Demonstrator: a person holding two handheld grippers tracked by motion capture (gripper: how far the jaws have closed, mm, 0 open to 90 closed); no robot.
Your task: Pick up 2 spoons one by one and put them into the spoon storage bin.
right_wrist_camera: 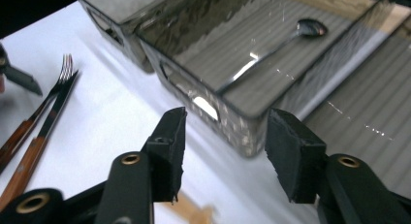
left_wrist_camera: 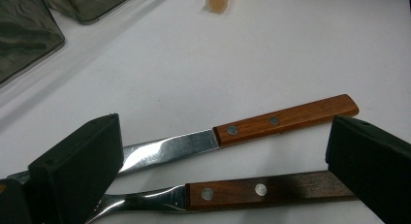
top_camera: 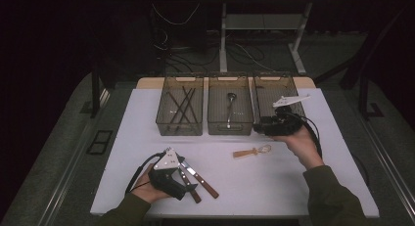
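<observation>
White table (top_camera: 293, 187) bears three dark bins at far edge; middle bin (top_camera: 230, 125) holds spoon (top_camera: 229, 108). Right gripper (right_wrist_camera: 223, 151) at middle bin's near corner, jaws apart, nothing between. Left gripper (left_wrist_camera: 218, 161) jaws wide, straddling knife (left_wrist_camera: 232, 134) and fork (left_wrist_camera: 228, 192), both flat on table, pads clear of them.

Three smoky bins (top_camera: 230, 122) at 12: left has dark sticks (top_camera: 182, 106), middle a spoon (top_camera: 229, 108); wooden-handled utensil (top_camera: 251, 151) centre
</observation>
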